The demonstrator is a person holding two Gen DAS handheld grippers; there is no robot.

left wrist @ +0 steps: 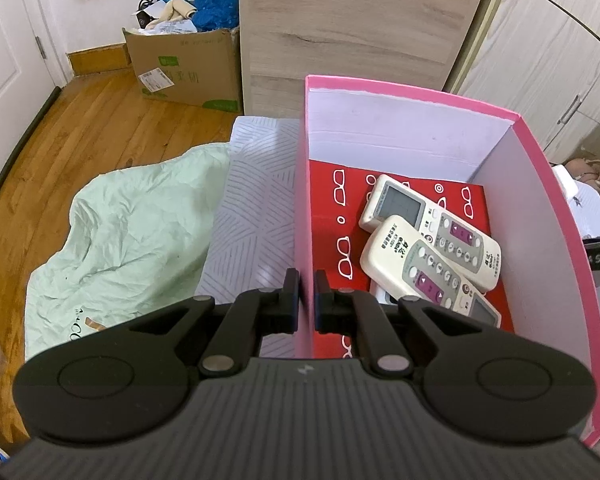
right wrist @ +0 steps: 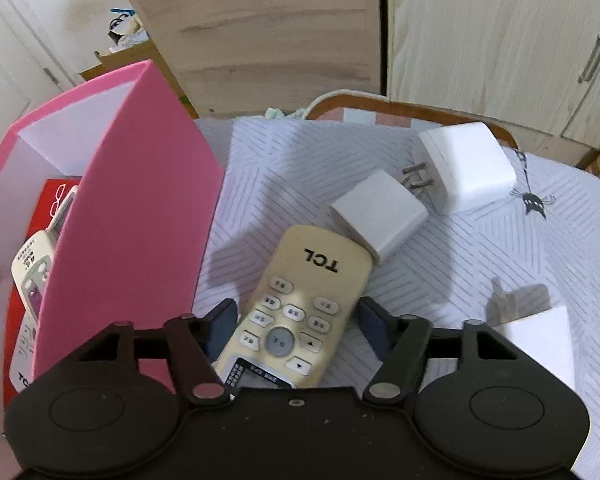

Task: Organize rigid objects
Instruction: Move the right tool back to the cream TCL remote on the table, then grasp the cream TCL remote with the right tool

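A pink box with a red lining stands on the bed and holds two white remotes, one lying across the other. My left gripper is shut on the box's left wall, one finger on each side. In the right wrist view the pink box stands at the left. A cream TCL remote lies on the striped sheet between the fingers of my open right gripper, which do not touch it. Three white chargers lie nearby: one touching the remote's far end, one behind it, one at the right.
A pale green blanket lies on the bed to the left. A cardboard box with bags stands on the wooden floor beyond. A wooden cabinet and white wardrobe doors stand behind the bed.
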